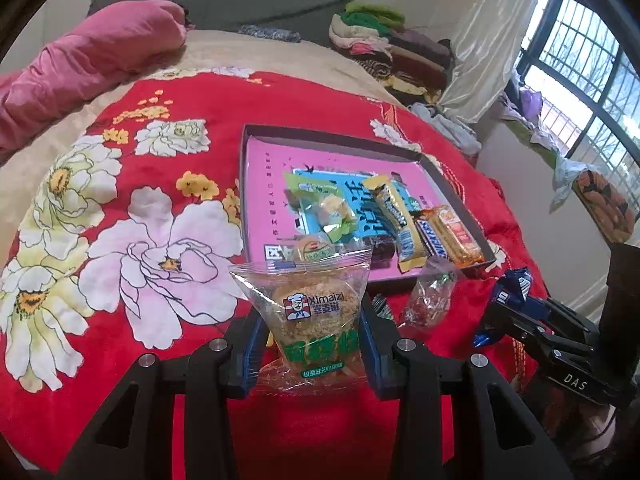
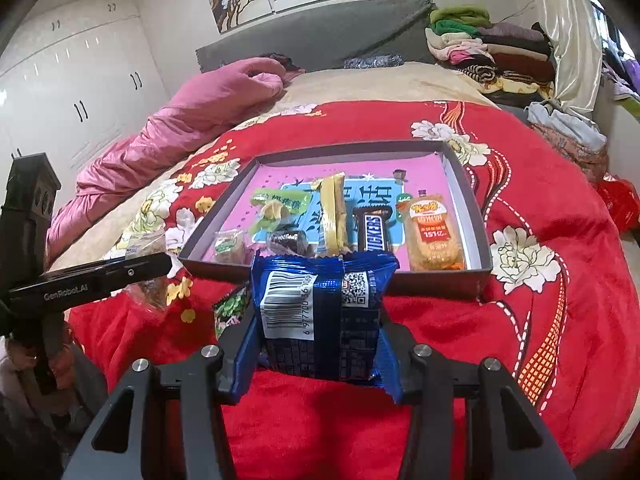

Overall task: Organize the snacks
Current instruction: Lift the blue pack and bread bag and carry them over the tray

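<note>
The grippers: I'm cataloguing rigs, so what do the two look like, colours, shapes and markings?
Both are matte black. The left gripper and right gripper each have two angular linkage arms with triangular cut-outs and silver round pivot pins, ending in blue ribbed pads. White lettering marks the bodies: "GenRobot.AI" on the left, "DAS" on the right.

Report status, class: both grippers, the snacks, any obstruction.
Left gripper shut on clear cake packet. Right gripper shut on blue foil packet. Both lifted short of snack box, six snacks inside. Clear candy bag loose on blanket; path clear.
</note>
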### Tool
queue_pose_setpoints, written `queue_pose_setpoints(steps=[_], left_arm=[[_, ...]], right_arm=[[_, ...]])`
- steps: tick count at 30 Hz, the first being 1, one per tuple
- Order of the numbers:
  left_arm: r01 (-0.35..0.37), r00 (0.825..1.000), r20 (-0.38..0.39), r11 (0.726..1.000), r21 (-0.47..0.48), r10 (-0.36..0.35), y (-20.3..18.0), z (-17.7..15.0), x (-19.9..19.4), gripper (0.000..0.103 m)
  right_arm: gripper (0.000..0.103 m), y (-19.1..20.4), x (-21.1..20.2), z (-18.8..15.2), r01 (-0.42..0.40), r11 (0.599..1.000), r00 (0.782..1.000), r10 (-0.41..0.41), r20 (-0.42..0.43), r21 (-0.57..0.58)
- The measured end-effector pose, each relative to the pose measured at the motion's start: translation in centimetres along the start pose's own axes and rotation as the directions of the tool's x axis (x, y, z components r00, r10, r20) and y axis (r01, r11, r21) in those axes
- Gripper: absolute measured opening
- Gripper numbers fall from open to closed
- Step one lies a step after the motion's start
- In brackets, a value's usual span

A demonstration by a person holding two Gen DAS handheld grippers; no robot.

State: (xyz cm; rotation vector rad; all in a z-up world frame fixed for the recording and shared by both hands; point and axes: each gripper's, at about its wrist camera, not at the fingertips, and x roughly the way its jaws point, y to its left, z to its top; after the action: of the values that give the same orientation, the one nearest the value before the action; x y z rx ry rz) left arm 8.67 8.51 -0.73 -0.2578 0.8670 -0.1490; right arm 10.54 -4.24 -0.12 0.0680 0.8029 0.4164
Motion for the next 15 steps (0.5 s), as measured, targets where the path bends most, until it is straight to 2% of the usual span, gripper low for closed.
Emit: queue_pose_setpoints(steps=[15], left_arm=[[-0.001, 0.998, 0.061, 1.0, 0.009, 0.001, -1.8, 2.1, -2.1, 0.043]], right_arm=[[0.051, -0.8, -2.1, 3.1, 0.014, 1.0, 0.995, -0.016, 0.094, 0.024]])
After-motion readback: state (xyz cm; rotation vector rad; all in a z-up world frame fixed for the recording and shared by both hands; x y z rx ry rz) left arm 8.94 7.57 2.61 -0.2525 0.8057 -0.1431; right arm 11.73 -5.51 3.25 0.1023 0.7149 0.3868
